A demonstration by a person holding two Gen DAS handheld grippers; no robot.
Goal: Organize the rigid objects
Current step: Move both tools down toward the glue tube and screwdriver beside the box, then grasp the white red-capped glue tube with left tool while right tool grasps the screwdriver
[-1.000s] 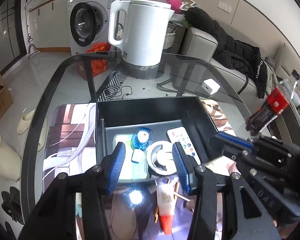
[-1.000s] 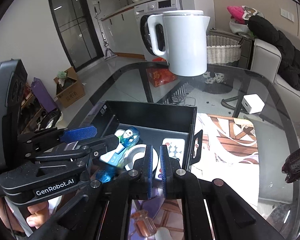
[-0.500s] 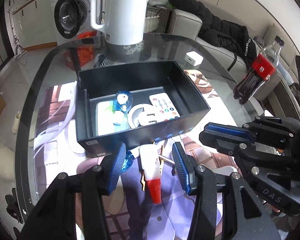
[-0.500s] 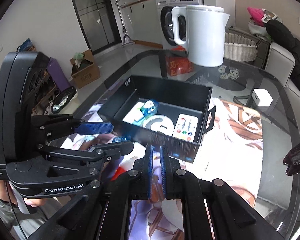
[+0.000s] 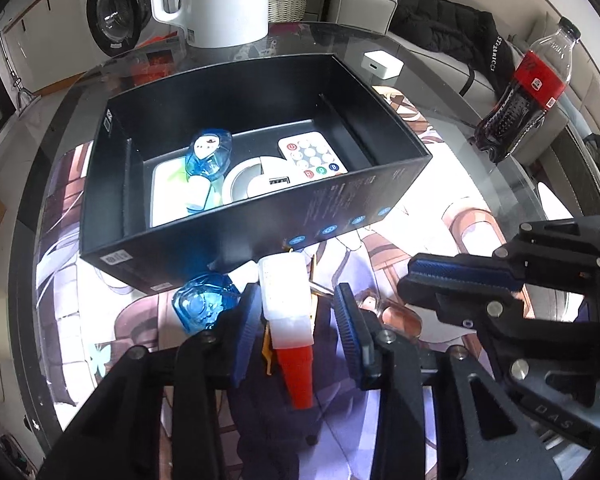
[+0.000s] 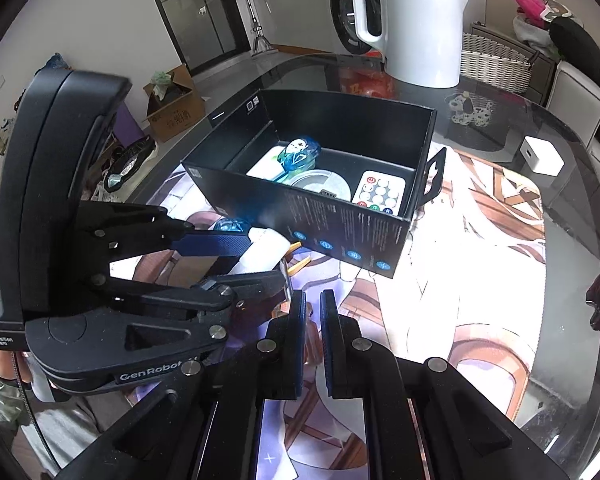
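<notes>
Your left gripper [image 5: 298, 320] has pulled back and dropped since a second ago: then its blue ribbed pads framed the box's contents, now they sit low on either side of the white glue bottle [image 5: 286, 300] with the tapering red cap, spread wide. Whether the left pad touches the bottle's side you cannot tell; the right pad stands clear of it. The bottle lies on the printed mat [image 5: 440, 240], its flat white base pointing at the box and just short of its front wall. Beside it to the left lies a faceted, translucent blue plastic piece [image 5: 204, 304], and thin yellow-edged parts show under the bottle.

Your right gripper [image 6: 313, 320] is clenched on nothing, its pads almost meeting above the mat; it has backed off too, so the box now looks farther from it than before.

Beyond stands the matte black cardboard box [image 5: 380, 184], rectangular and open-topped, with blue round icons along its front wall. Inside rest a small blue figurine [image 5: 209, 152], a flat white card-like slab [image 5: 168, 184], a round white disc with a slot [image 5: 256, 182], and a thin white remote [image 5: 312, 154] with coloured buttons.

Farther off on the smooth glass table [image 5: 480, 152] are a glossy white kettle [image 5: 216, 0], a small white cube charger [image 5: 382, 65] and a dark cola bottle [image 5: 524, 88] with a red label.
</notes>
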